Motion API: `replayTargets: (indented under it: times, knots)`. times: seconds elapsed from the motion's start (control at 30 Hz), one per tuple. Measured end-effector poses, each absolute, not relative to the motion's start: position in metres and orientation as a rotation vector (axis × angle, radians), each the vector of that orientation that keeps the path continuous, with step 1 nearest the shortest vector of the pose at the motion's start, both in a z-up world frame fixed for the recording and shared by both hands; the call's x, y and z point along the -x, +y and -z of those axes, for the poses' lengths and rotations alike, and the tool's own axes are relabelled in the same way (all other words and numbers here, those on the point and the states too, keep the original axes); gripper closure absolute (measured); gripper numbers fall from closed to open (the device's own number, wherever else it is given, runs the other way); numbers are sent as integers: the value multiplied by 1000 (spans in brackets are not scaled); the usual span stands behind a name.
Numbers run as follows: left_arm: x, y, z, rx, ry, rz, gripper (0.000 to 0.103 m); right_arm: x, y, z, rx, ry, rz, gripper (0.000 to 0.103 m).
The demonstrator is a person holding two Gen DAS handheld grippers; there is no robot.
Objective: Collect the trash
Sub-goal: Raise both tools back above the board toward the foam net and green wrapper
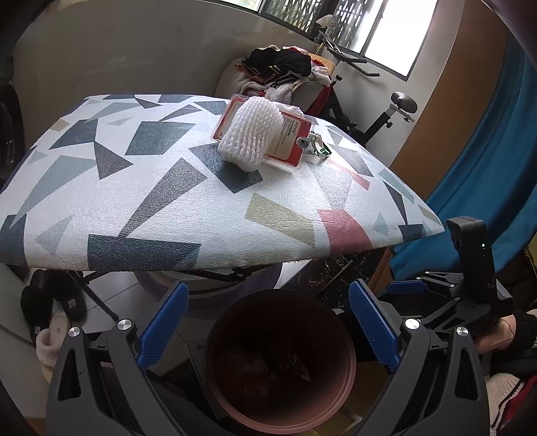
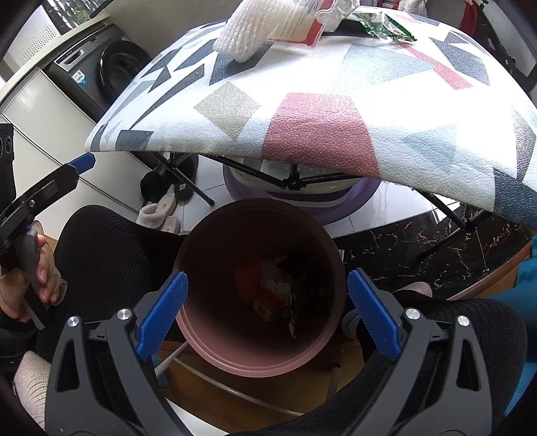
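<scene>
A pink trash bin stands on the floor below the table edge, with wrappers inside. My left gripper is open and empty above the bin's mouth. My right gripper is open and empty, also above the bin. On the patterned table lie a white foam net, a red blister package under it, and a green-white wrapper. The foam net, red package and wrapper also show at the top of the right wrist view.
The other gripper shows at right in the left wrist view. Table legs and a purple basin sit under the table. Slippers lie on the floor. A washing machine, an exercise bike and a blue curtain surround the table.
</scene>
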State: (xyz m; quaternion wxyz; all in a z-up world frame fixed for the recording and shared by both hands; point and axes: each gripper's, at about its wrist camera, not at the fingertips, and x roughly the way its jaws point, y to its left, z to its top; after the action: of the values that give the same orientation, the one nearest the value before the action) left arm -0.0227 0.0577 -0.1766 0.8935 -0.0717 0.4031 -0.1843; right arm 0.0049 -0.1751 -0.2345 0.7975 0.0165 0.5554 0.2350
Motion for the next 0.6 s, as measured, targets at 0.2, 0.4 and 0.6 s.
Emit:
replayTargets:
  times: [0.2,0.4,0.6]
  knots:
    - [22,57,178,143,843,373,7,-10,-185,223,-79,1156,-477,6]
    - [19,59,177,152,846,349,6,-22,-200,211,-133,1140,-431,6]
    - [15,61,172,120,840,281,6,-35,-224,192,-131,1042,-387,6]
